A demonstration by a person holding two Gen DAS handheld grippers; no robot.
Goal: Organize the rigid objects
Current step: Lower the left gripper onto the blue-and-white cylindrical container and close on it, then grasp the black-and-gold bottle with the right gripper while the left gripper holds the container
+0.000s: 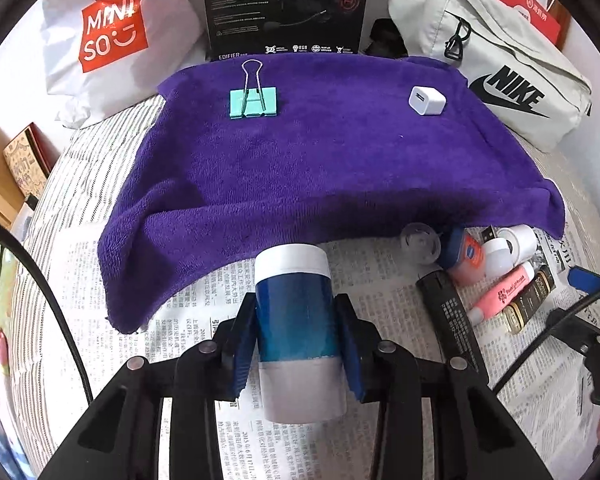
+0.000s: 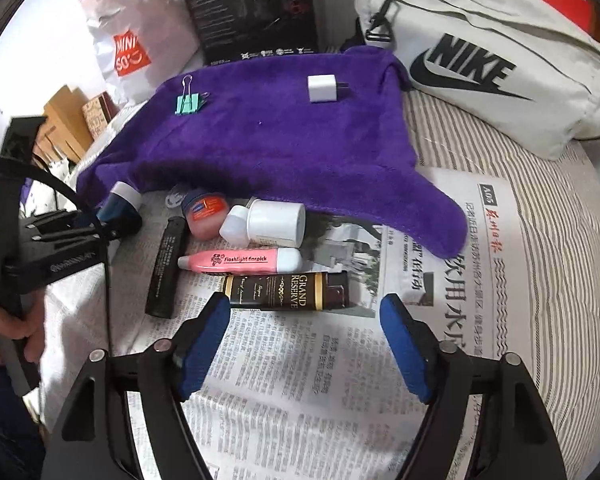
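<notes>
My left gripper (image 1: 296,306) is shut on a blue cylinder with white ends (image 1: 294,280), held over the newspaper at the near edge of the purple towel (image 1: 320,168). On the towel lie a teal binder clip (image 1: 254,102) and a white charger cube (image 1: 427,101). In the right wrist view my right gripper (image 2: 305,314) stands open just in front of a dark "Grand Reserve" bar (image 2: 288,292), with nothing between its fingers. Behind the bar lie a pink earpick tube (image 2: 240,260), a white bottle (image 2: 276,224), a small blue-lidded tin (image 2: 204,216) and a black tube (image 2: 166,268).
A newspaper (image 2: 340,380) covers a striped sheet (image 2: 560,280). Behind the towel stand a white Nike bag (image 2: 480,68), a Miniso bag (image 1: 112,32) and a black box (image 1: 284,4). A person's hand (image 2: 8,332) holds the left gripper's handle.
</notes>
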